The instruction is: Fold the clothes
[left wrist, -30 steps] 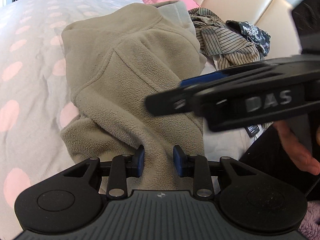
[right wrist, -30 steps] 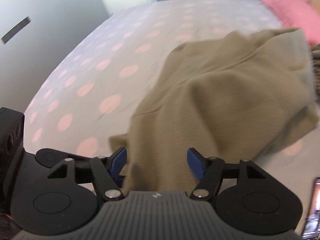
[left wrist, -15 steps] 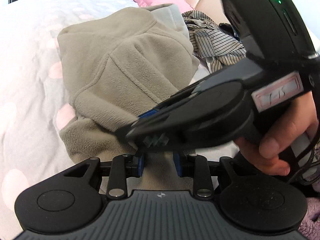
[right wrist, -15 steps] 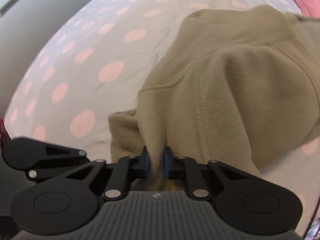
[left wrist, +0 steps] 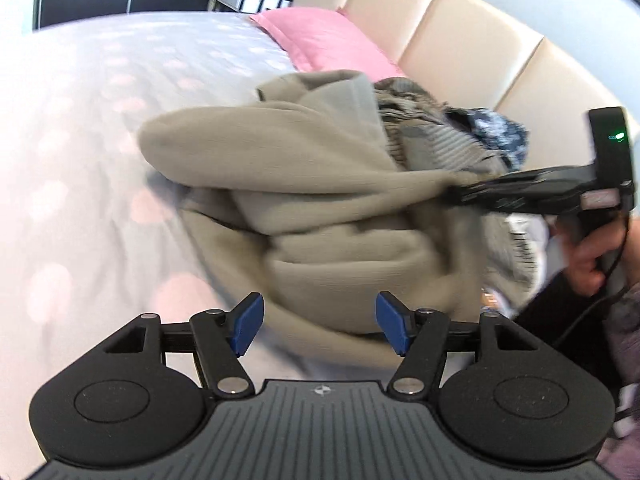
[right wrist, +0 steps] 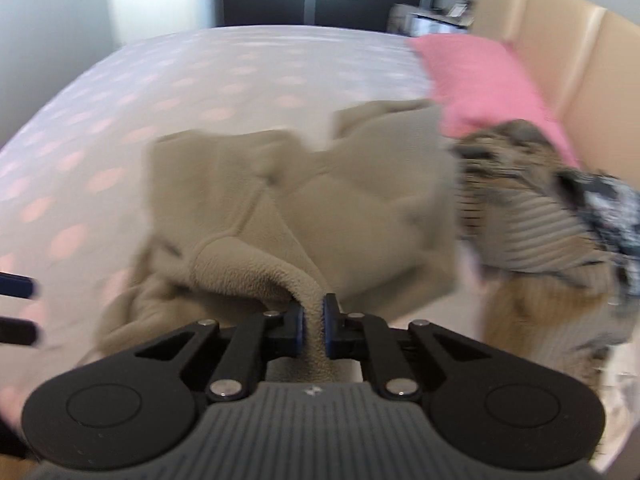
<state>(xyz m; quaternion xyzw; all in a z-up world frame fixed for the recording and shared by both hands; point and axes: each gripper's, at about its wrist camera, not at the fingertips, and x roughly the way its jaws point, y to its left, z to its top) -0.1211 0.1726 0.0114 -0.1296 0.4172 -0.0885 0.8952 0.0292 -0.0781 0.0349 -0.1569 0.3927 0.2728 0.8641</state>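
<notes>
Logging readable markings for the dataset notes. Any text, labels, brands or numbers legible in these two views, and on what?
None can be read.
Pink label on the right gripper, seen from the left wrist view: lettering too blurred.
Small emblem on the left gripper body: a symbol, no letters.
Same emblem on the right gripper body, right wrist view: no letters.

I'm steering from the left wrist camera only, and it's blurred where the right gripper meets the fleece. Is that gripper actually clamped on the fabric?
Observer: Yes. In the right wrist view the right gripper is shut on a rolled edge of the beige fleece.
Operator: Is anything else caught in it?
Observer: No, only fleece is between its pads. The striped garment lies off to the right, well outside the gripper.
</notes>
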